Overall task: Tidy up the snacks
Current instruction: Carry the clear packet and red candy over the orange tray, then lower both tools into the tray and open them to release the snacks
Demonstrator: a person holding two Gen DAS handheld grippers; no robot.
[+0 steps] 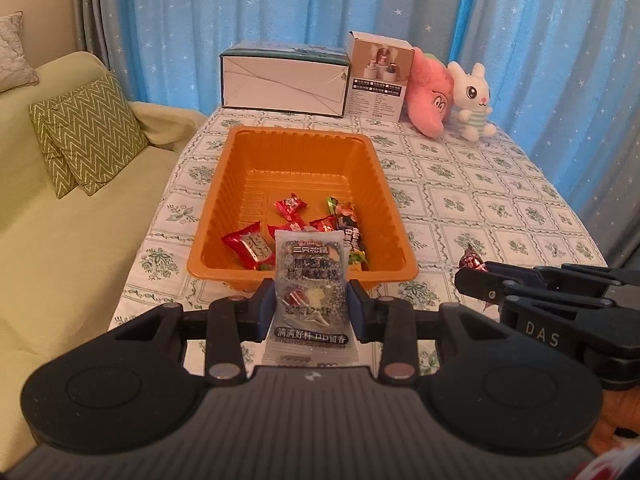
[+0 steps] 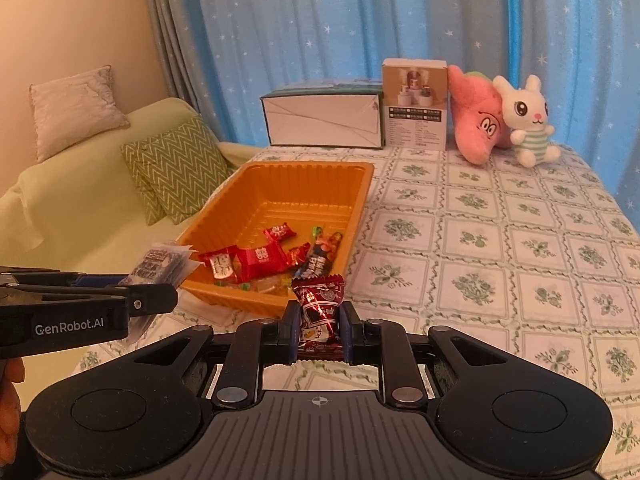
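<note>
I hold two snacks near the orange tray (image 1: 236, 216), which stands on the flowered tablecloth (image 1: 480, 200). My left gripper (image 1: 311, 304) is clamped on a grey sesame-cake sachet (image 1: 309, 280), upright, just before the near rim of the tray. My right gripper (image 2: 319, 330) is closed tight on a dark red candy (image 2: 320, 304), beside the tray's near right corner. Inside the tray, at its near end, lie several red wrapped snacks (image 1: 248, 249) and a dark packet (image 1: 352, 234). Behind the tray stand two boxes (image 1: 284, 80) and two plush toys (image 1: 472, 100).
</note>
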